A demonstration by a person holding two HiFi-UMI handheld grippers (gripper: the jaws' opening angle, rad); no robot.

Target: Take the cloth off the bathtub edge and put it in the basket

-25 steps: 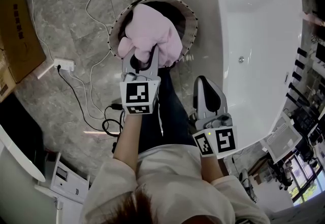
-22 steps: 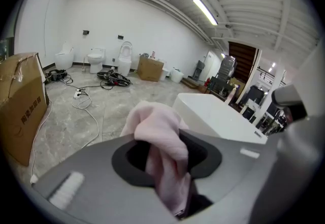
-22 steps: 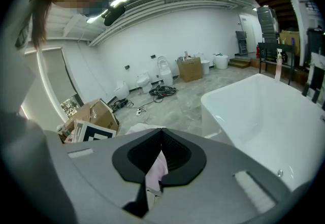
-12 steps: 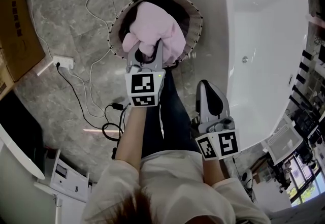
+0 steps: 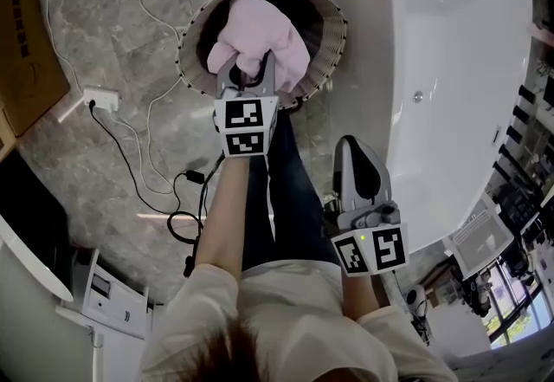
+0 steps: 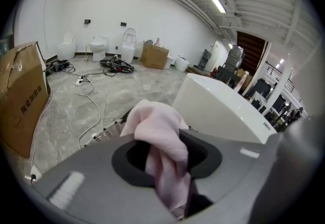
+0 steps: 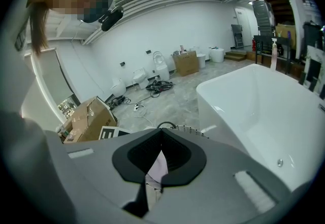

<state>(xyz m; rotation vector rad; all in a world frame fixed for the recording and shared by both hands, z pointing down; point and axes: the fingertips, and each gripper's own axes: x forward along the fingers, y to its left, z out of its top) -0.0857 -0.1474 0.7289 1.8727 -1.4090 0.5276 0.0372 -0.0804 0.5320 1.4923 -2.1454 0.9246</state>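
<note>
- Two tongs here: left tongs (image 5: 248, 73) are pinching the pink cloth (image 5: 260, 29). Right tongs (image 5: 351, 146) are pressed together, empty, near the tub (image 5: 450, 42).
- Cloth hangs in the mouth of the basket (image 5: 184, 55), so I'd call this the drop-off step.
- Next move, I reckon: spread the left tongs so it falls inside, clear of the rim.
- Basket bottom is hidden under the cloth, so I can't tell if it's resting on anything.
</note>
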